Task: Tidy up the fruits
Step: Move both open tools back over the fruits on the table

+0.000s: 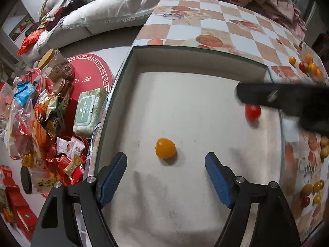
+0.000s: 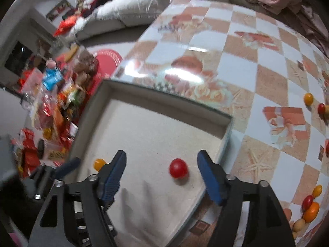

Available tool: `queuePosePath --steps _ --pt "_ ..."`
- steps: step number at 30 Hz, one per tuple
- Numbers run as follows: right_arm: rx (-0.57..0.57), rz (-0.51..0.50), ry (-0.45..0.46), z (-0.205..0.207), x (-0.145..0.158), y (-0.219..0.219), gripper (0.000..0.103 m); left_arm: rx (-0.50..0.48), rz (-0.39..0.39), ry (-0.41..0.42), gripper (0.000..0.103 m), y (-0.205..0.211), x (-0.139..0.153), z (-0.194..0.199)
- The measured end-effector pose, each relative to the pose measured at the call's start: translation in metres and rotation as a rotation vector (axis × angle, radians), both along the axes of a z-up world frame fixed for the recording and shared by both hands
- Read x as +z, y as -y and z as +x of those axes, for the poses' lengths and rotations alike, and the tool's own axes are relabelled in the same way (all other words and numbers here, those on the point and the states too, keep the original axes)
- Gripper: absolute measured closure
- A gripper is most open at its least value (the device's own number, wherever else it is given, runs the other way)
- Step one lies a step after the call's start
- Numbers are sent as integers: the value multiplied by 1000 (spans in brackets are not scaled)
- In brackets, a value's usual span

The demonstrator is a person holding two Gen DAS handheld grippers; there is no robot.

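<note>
Nearest, left gripper point(image 1: 165, 174) and right gripper point(image 2: 161, 174), both spread wide and empty, above a shallow white tray point(image 1: 197, 61) on the table point(image 2: 257, 78). Inside, loose yellow tomato point(image 1: 165, 148) and red tomato point(image 2: 178, 168), apt to roll if bumped. Farther right, more fruits point(image 2: 309, 202) unsorted near the table edge, liable to drop off.

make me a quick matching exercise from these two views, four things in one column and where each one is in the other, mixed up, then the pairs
Things:
1. yellow tomato
2. red tomato
3. pack of wipes
4. white tray

Places:
A. on the checked tablecloth, at its left edge
B. lying in the tray, between the open fingers of the right gripper
C. off the table, among the snack packets
D. lying in the tray, just ahead of the open left gripper

Pairs: 1-D, 2-B, 3-C, 4-A
</note>
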State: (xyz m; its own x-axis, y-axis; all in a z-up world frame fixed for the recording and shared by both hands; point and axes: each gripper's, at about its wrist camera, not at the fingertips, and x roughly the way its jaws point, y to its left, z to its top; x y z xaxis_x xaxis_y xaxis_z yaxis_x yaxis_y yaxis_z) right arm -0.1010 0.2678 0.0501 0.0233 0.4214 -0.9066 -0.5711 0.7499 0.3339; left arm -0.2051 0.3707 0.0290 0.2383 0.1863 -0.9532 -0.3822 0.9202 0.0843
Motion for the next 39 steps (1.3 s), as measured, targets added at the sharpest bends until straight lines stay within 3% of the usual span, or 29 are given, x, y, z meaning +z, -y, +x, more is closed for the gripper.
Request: queuePosePath --steps 9,15,22,27,33,39 --pt "-183 -24 56 -3 31 99 24 -158 19 29 23 62 30 0" --pt "-317 -120 44 -27 28 189 24 -286 -12 48 23 119 43 6" --pt "-399 -188 -5 -69 15 251 25 -413 -60 19 23 177 35 10" --pt "-409 -230 -29 -96 3 270 25 -463 -93 -6 23 199 23 10" --pt "-386 -261 -45 -116 -9 283 25 -555 -68 -33 23 218 5 5" --pt "-362 -269 -37 -123 -19 282 25 -561 -63 -39 23 228 -11 9"
